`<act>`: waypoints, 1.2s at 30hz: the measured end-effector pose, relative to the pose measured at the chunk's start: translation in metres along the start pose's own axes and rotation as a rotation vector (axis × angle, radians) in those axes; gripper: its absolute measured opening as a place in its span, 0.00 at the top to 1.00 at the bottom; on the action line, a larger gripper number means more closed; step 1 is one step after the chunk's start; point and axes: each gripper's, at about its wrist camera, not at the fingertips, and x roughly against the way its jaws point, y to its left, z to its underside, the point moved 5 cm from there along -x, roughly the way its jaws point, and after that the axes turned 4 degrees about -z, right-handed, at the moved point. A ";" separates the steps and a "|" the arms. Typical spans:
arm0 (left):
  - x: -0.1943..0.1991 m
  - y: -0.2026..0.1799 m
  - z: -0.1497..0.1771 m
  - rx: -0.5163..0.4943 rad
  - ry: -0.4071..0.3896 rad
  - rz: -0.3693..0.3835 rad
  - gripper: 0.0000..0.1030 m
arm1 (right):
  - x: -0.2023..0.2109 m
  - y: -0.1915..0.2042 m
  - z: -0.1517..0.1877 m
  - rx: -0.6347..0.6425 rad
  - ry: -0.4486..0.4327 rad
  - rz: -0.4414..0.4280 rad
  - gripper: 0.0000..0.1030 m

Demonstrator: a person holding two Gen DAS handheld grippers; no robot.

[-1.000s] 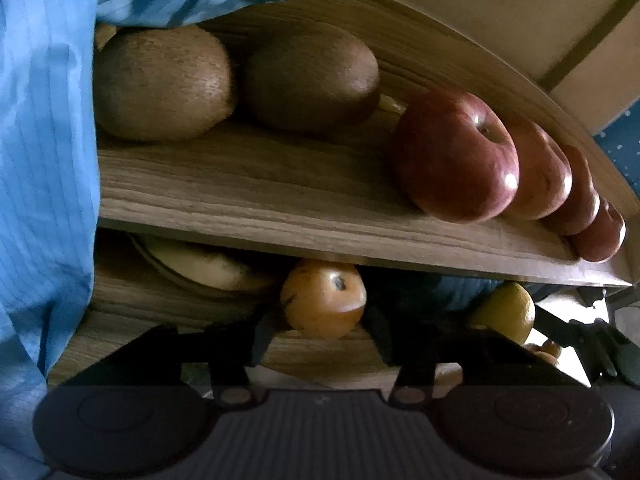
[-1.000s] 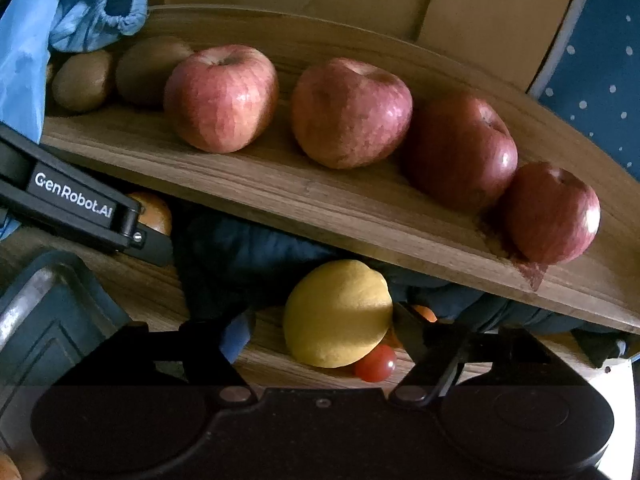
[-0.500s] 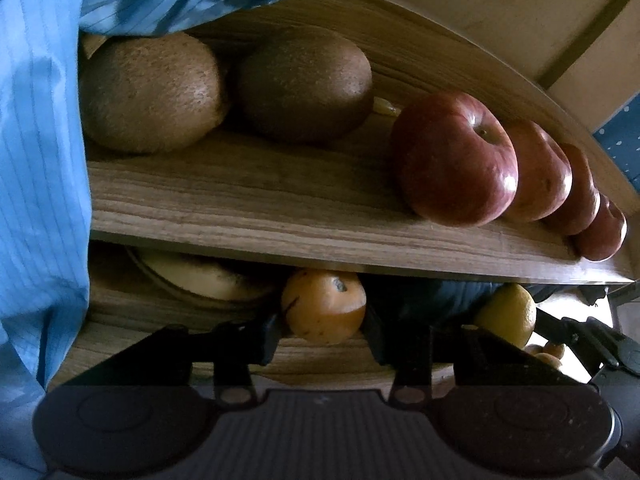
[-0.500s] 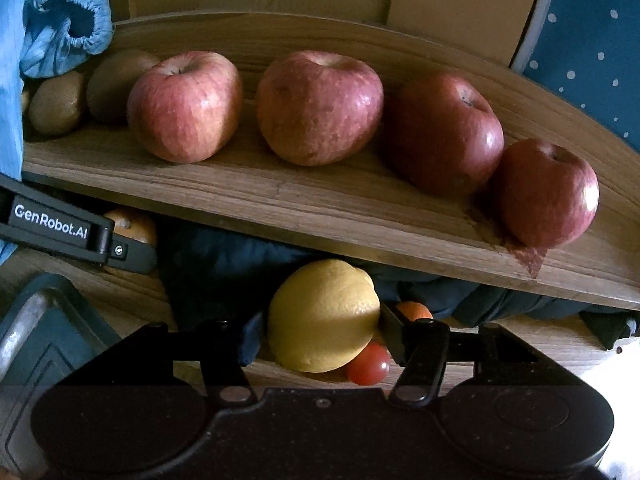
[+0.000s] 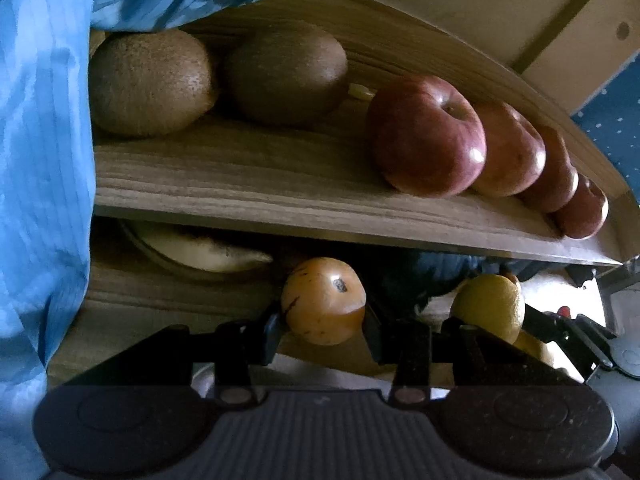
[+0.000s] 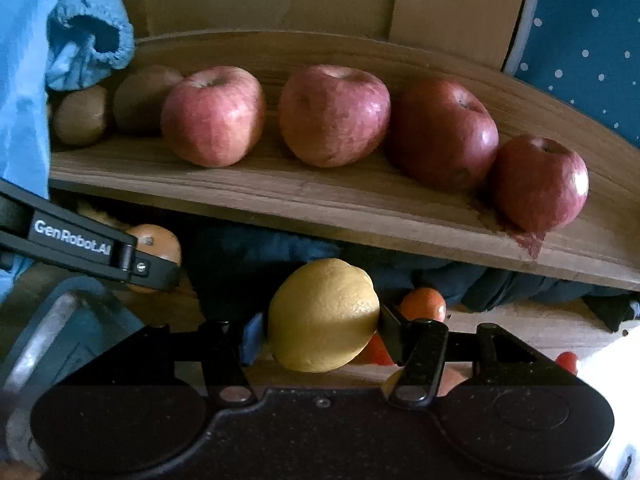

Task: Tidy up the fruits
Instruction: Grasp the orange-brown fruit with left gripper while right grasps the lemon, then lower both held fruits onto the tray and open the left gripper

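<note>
Under the shelf edge, orange in left tool.

Looks like someone's home: wooden shelf stocked with apples and kiwis, dotted blue fabric at 2 o'clock.
</note>
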 end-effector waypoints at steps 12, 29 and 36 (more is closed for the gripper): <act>0.017 -0.015 0.017 -0.076 -0.001 0.029 0.55 | 0.049 0.016 0.017 -0.021 -0.040 -0.017 0.42; 0.040 -0.030 0.074 -0.209 0.051 0.065 0.55 | 0.100 0.050 0.068 -0.058 -0.029 0.007 0.42; 0.043 -0.037 0.099 -0.253 0.087 0.073 0.55 | 0.116 0.057 0.094 -0.062 -0.003 0.009 0.42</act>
